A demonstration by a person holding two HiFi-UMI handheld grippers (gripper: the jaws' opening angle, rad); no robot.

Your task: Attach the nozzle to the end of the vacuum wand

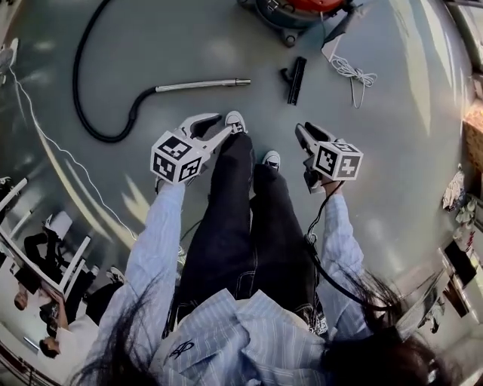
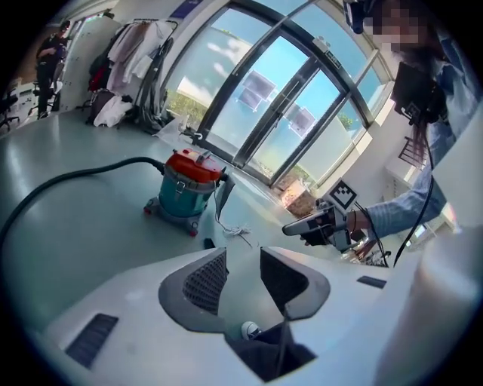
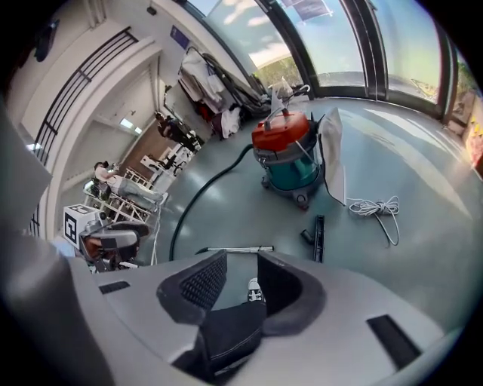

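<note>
The silver vacuum wand [image 1: 200, 84] lies on the grey floor, joined to a black hose [image 1: 90, 98]. The black nozzle [image 1: 296, 79] lies apart, to the right of the wand's free end. Both show in the right gripper view too, the wand [image 3: 241, 249] and the nozzle [image 3: 318, 237] just beyond the jaws. My left gripper [image 1: 219, 124] hovers above the floor near the person's shoes, open and empty. My right gripper [image 1: 306, 132] hangs short of the nozzle, also open with nothing between its jaws. In their own views the left gripper [image 2: 243, 275] and right gripper [image 3: 241, 279] show a bare gap.
A red and teal vacuum cleaner [image 1: 298, 11] stands at the far side, with a coiled white cord [image 1: 351, 71] beside the nozzle. The person's legs and white shoes [image 1: 235, 121] are between the grippers. Desks and seated people are at the left; glass walls rise behind the vacuum cleaner [image 2: 185, 188].
</note>
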